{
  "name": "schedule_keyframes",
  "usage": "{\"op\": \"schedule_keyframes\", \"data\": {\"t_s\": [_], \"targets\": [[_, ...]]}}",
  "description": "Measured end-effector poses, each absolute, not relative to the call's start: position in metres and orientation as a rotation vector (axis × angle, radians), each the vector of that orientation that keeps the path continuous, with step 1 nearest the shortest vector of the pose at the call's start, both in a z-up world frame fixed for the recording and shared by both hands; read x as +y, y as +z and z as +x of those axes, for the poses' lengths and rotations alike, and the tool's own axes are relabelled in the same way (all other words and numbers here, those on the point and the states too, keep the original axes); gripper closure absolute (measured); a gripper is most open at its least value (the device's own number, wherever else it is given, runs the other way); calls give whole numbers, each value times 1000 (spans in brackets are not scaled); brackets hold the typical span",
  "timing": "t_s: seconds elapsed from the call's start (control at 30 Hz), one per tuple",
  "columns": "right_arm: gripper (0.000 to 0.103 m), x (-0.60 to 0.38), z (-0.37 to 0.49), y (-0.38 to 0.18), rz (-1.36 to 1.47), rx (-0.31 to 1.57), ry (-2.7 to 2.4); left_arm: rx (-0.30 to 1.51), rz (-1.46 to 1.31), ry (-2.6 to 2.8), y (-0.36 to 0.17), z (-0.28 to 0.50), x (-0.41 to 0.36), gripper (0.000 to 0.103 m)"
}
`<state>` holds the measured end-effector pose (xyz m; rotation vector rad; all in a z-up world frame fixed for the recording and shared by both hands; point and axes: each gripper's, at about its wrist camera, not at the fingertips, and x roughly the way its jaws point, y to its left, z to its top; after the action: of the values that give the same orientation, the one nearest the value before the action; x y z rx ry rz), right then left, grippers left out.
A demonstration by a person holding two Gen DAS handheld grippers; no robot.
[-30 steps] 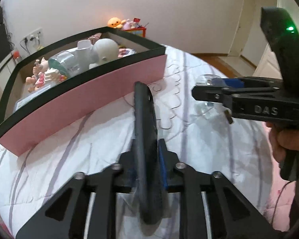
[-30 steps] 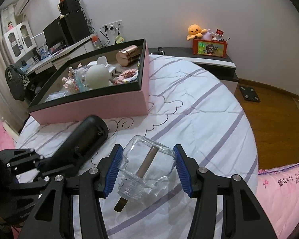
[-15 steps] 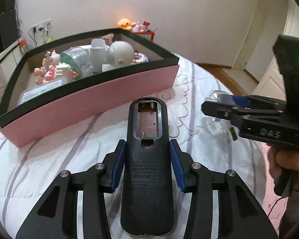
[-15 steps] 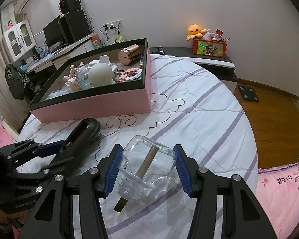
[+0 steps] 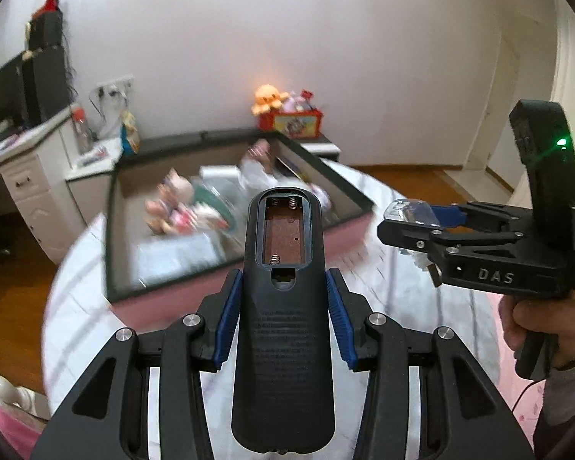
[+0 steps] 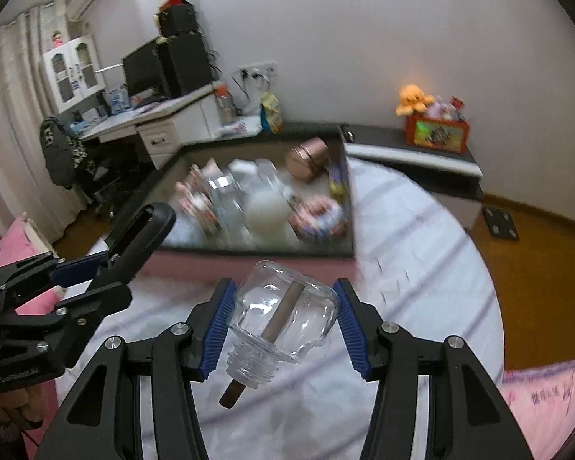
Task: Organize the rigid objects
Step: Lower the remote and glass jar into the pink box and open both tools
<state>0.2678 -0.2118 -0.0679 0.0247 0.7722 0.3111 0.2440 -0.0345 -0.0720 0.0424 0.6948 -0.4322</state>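
White desk (image 6: 180,115) is being seen at left against wall; black monitor (image 6: 149,73) is standing on it; white glass-door cabinet (image 6: 74,71) is being seen further left; orange octopus plush (image 6: 414,99) is sitting beside red box (image 6: 437,133) on dark low shelf (image 6: 414,149); wood floor (image 6: 536,253) is being shown at right; striped white bedcover (image 6: 414,245) is lying underneath.

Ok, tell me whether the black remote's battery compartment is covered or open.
Open. The black remote shows no cover: its battery compartment lies exposed, with bare springs and no batteries inside.
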Motion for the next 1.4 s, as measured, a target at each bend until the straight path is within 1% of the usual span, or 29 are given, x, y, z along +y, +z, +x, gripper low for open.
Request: {"op": "schedule_keyframes", "data": {"t_s": [0.13, 0.27, 0.43, 0.63, 0.67, 0.7, 0.73, 0.77, 0.8, 0.9, 0.93, 1.1, 1.4], "targets": [[49, -197, 294, -49, 7, 734, 344, 659, 8, -398, -55, 270, -17, 59], [49, -188, 329, -39, 15, 722, 368, 655, -21, -352, -49, 303, -6, 59], [49, -177, 371, -38, 16, 733, 375, 688, -57, -307, -58, 343, 3, 59], [49, -174, 413, -54, 34, 771, 353, 744, -59, -246, -77, 380, 3, 58], [48, -174, 417, -58, 36, 775, 343, 747, -53, -234, -78, 381, 3, 53], [35, -175, 419, -60, 40, 775, 334, 748, -47, -224, -78, 383, 3, 38], [23, -177, 420, -62, 45, 774, 320, 739, -42, -205, -76, 381, 3, 28], [12, -179, 419, -62, 53, 766, 311, 723, -41, -195, -74, 378, 4, 14], [12, -180, 418, -61, 59, 759, 308, 704, -42, -190, -72, 373, 6, 9], [12, -186, 407, -59, 74, 752, 286, 674, -35, -176, -63, 361, 9, 2], [12, -188, 403, -56, 77, 746, 272, 661, -32, -169, -59, 355, 10, 1], [12, -194, 371, -37, 117, 695, 261, 626, -33, -143, -45, 322, 14, 0], [12, -184, 278, 10, 90, 591, 252, 568, -48, -100, -17, 243, 22, 0]]}}
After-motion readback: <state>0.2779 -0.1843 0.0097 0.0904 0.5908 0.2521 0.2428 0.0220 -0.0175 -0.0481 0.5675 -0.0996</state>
